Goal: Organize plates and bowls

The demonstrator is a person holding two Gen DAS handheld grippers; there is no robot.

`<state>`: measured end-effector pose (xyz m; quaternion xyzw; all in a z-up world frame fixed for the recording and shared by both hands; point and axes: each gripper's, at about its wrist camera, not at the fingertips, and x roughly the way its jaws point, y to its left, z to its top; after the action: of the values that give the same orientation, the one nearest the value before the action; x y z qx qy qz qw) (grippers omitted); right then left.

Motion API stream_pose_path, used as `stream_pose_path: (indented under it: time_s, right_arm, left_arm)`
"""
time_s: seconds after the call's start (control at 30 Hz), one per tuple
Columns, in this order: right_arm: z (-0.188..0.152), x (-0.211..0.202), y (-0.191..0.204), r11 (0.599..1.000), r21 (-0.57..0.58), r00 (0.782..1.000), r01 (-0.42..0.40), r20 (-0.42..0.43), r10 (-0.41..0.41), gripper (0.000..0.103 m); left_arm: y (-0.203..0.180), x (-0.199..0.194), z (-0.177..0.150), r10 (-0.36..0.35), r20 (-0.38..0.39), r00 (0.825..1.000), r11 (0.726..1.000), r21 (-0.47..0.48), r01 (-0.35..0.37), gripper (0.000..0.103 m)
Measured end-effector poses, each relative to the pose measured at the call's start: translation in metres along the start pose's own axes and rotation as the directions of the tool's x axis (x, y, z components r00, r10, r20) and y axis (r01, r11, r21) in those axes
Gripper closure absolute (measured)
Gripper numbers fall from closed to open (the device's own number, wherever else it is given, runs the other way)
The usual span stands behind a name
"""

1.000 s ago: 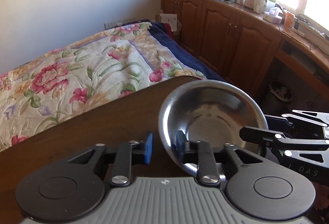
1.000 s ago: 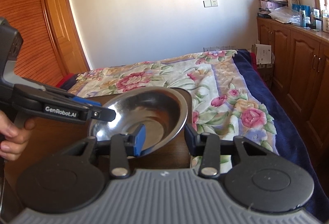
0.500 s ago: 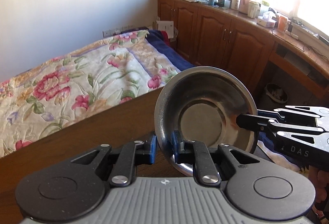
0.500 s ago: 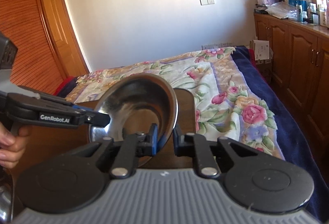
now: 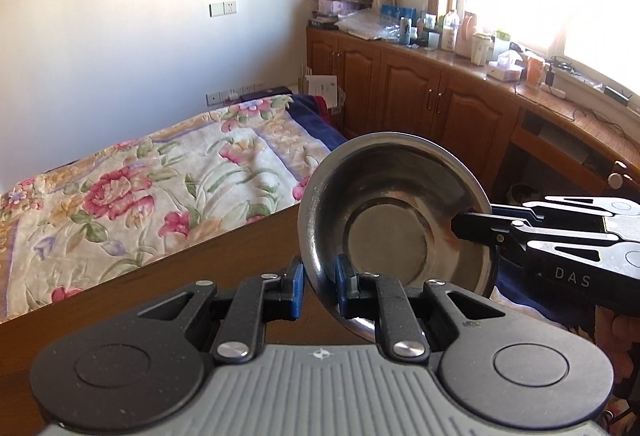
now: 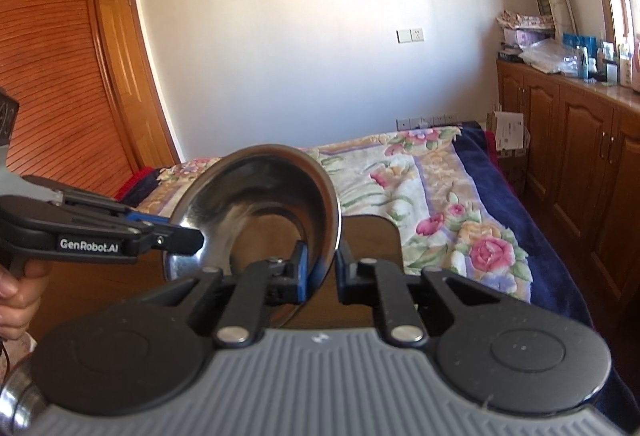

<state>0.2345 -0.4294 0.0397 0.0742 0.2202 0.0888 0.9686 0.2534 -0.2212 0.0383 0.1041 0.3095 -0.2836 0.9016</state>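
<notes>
A round stainless steel bowl (image 5: 396, 211) is held in the air above the dark wooden table (image 5: 172, 284), tilted so its hollow faces me. My left gripper (image 5: 318, 286) is shut on its left rim. My right gripper (image 6: 322, 272) is shut on the opposite rim; its arm enters the left wrist view from the right (image 5: 492, 230). The bowl also shows in the right wrist view (image 6: 260, 203), with the left gripper (image 6: 196, 238) reaching in from the left. Another shiny metal piece (image 6: 18, 404) shows at the lower left corner; I cannot tell what it is.
A bed with a floral quilt (image 5: 152, 187) lies just beyond the table edge. Wooden cabinets (image 5: 440, 107) with bottles and boxes on top line the right wall under a window. A wooden wardrobe (image 6: 60, 75) stands at the left.
Both grippers closed on the bowl's rims and lifted it off the table. The bowl tipped from nearly flat to steeply tilted, and both views rose.
</notes>
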Motion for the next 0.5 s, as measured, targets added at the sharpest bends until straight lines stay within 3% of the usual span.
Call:
stream_pose_path:
  time_s: [0.5]
  right_arm:
    - [-0.005, -0.029, 0.044, 0.999, -0.051, 1.000, -0.015, 0.024, 0.017, 0.087]
  left_arm:
    - [0.019, -0.069, -0.048, -0.005, 0.056, 0.998, 1.000, -0.031, 0.007, 0.085]
